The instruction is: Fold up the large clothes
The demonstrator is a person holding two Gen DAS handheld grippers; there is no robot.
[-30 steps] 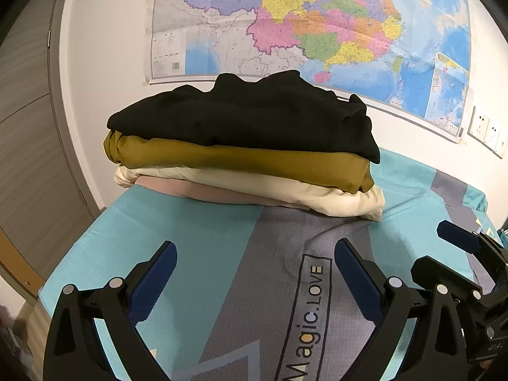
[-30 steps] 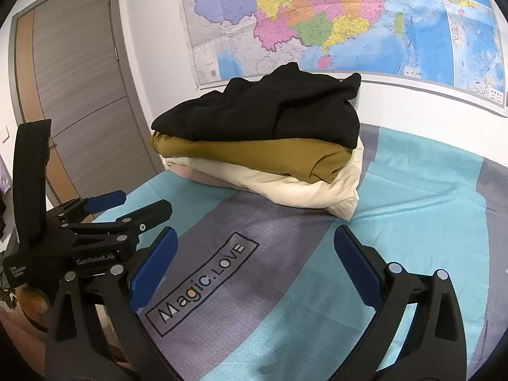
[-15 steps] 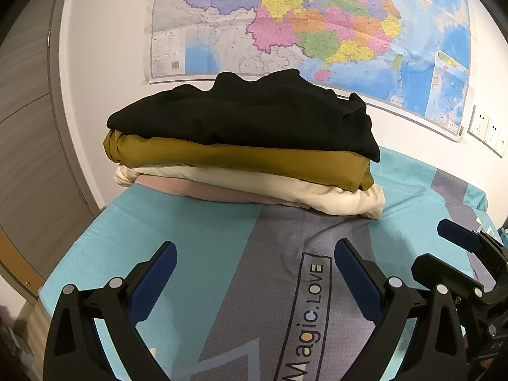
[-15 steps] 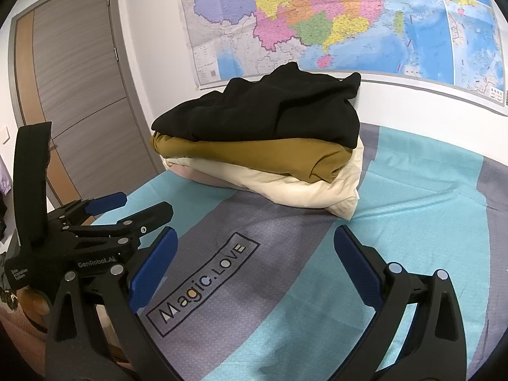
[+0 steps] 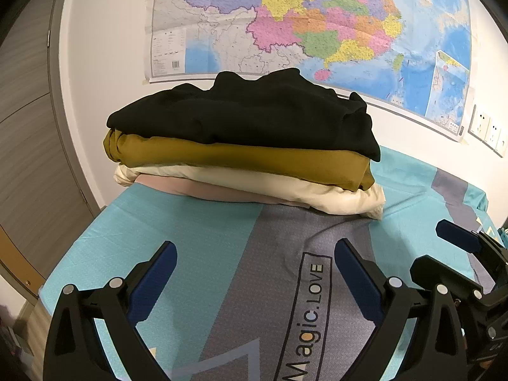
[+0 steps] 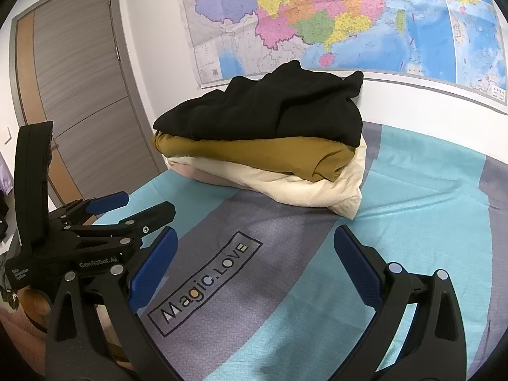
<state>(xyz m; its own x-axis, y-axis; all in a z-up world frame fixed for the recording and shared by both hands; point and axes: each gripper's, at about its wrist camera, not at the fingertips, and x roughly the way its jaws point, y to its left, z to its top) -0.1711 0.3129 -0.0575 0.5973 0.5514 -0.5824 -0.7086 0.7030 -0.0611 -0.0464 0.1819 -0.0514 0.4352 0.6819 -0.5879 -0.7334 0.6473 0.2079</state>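
Both grippers, left (image 5: 254,273) and right (image 6: 254,260), hang wide open and empty; grabbing the black top (image 5: 247,111) carelessly could topple the 4-piece stack (image 5: 241,171).

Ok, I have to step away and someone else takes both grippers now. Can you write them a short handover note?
Left gripper: jaws open, empty, over the teal and grey bedsheet.
Right gripper: jaws open, empty, beside the left one.
Clothes: one stack against the wall under the map; black garment on top, then mustard garment, cream garment and pink garment at the bottom.
Done: all four look folded and stacked.
Left: no unfolded clothes in view; check outside the frames.
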